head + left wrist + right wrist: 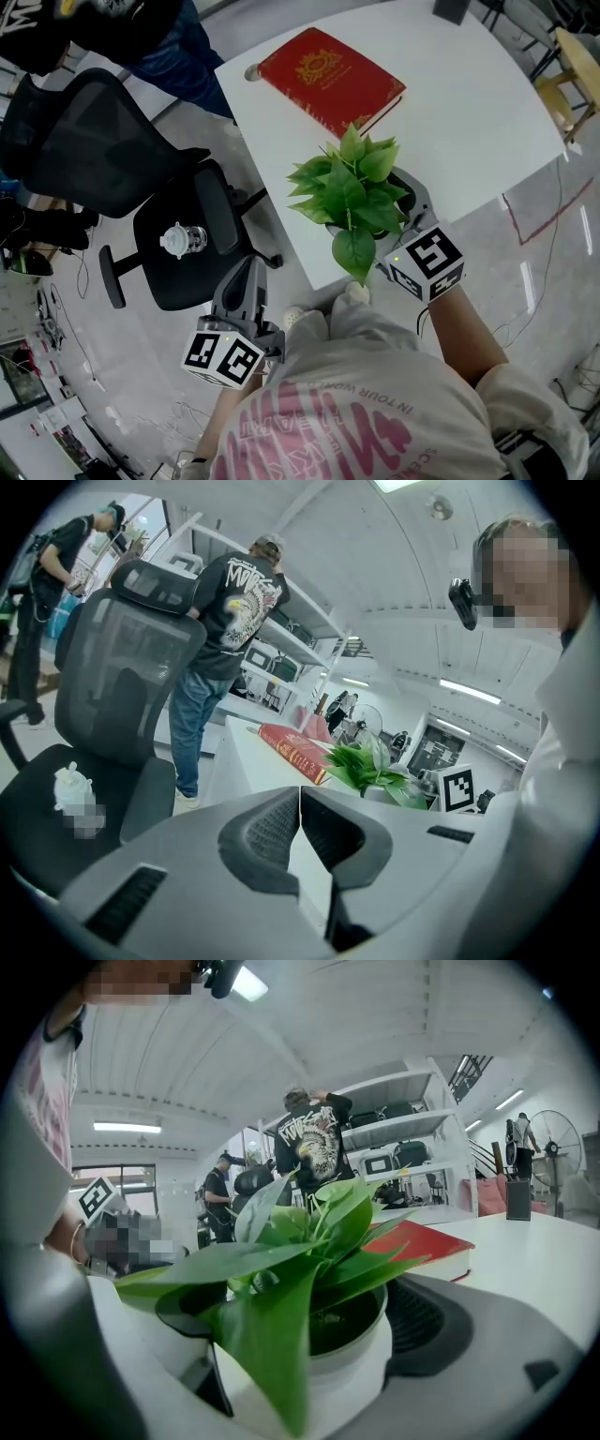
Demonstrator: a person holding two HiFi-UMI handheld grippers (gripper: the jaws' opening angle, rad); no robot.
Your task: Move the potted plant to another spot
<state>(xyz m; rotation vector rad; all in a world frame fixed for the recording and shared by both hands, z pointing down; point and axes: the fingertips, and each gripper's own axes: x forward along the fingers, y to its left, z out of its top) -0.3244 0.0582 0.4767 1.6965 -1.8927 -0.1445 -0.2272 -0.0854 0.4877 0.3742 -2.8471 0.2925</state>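
Potted plant point(352, 192) stands at the table's point(487, 112) 6 o'clock edge, with the red book point(328, 80) at its 11 o'clock. Right gripper point(309, 1335) clamps the white pot point(352, 1377). Left gripper point(300, 827) is closed and empty. We judge the plant light, slick and top-heavy, so we hold the pot and never the leaves.

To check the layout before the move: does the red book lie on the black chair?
No, the red book lies flat on the white table, beyond the potted plant, while the black chair stands beside the table.
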